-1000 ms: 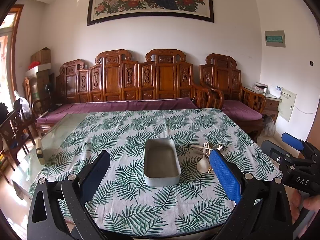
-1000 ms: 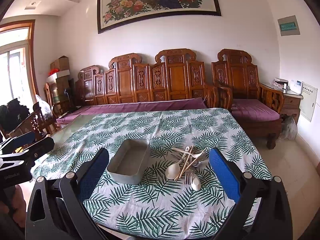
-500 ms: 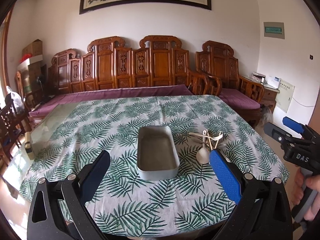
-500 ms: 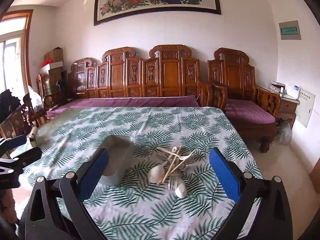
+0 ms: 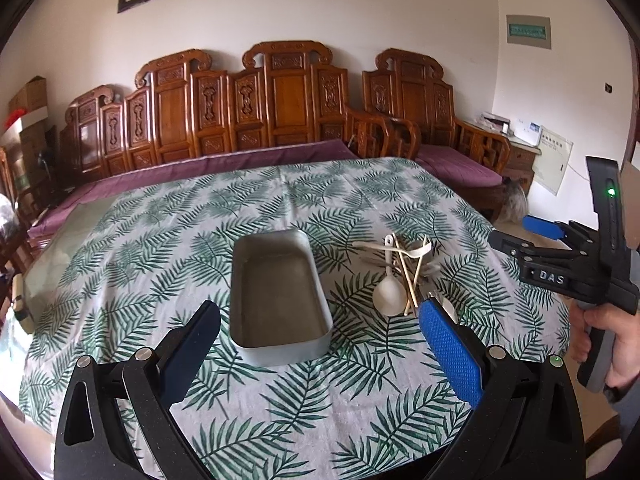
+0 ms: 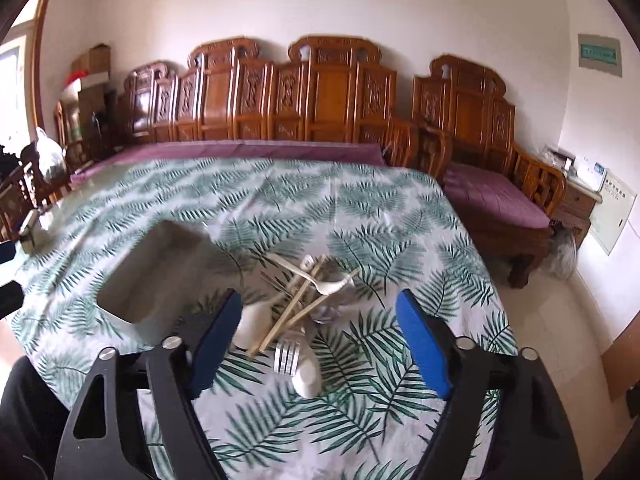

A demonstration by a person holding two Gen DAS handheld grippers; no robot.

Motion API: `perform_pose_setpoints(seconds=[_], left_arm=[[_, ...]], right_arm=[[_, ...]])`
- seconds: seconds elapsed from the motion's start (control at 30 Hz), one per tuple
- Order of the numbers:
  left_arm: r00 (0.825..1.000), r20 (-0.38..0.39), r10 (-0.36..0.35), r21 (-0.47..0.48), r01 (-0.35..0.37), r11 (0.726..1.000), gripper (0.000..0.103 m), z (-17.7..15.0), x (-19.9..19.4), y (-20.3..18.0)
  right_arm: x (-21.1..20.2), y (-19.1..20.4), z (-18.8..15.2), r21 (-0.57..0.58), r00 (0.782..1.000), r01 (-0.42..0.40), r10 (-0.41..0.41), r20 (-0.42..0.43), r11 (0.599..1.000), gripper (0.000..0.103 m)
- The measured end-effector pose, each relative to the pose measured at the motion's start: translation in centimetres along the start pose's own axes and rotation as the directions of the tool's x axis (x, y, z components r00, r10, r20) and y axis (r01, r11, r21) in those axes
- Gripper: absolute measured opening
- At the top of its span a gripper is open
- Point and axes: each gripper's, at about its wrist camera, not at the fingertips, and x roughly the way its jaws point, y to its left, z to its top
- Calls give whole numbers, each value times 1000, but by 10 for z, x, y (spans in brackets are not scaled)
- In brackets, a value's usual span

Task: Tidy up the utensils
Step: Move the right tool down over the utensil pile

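A rectangular metal tin (image 5: 284, 354) sits empty on the leaf-print tablecloth (image 5: 160, 240). To its right lies a pile of utensils (image 5: 404, 272): a white spoon (image 5: 390, 300), wooden chopsticks and pale forks, all crossed over one another. My left gripper (image 5: 318, 308) hangs open just in front of the tin, holding nothing. My right gripper (image 6: 319, 298) hovers above the pile (image 6: 304, 292) and its jaws are closing, with no pad touching anything. A metal fork (image 6: 286, 356) and a small spoon (image 6: 306, 376) lie nearest to it. In the left wrist view the right gripper (image 5: 520, 234) shows side-on in a person's hand.
A carved wooden bench (image 5: 280, 100) with purple cushions runs along the table's far side. An armchair (image 6: 496, 184) stands at the right corner. A small object (image 5: 18, 292) rests on the bare glass at the table's left edge. The right wrist view is blurred.
Both grippers have come forward and down toward the table, so the tin and the pile look larger. The right gripper's jaws have narrowed. The right gripper now sits over the pile.
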Motion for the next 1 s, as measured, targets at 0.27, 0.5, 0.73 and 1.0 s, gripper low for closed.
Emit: perform_pose_setpoints(seconds=[0.27,0.5,0.73,1.0], left_arm=[[999,-45,-20,32,21,999,96,0,36,-14],[996,-86,-34,56,39,998,96,3,65,-24],[993,-114,-28,76,37,996,96,1,83,-28],[991,-131,-24,84,36,996,96,-1,92,-30]], right_arm=[[63,-21,-12,45,991,-43,48,-125,998,59],[106,-20,-13,101,970,-106,125,-211,989,43],[155,-14,-18,174,941,-126,173,-290,977,28],[190,-16,-19,274,912,-130,223,-344,953,27]])
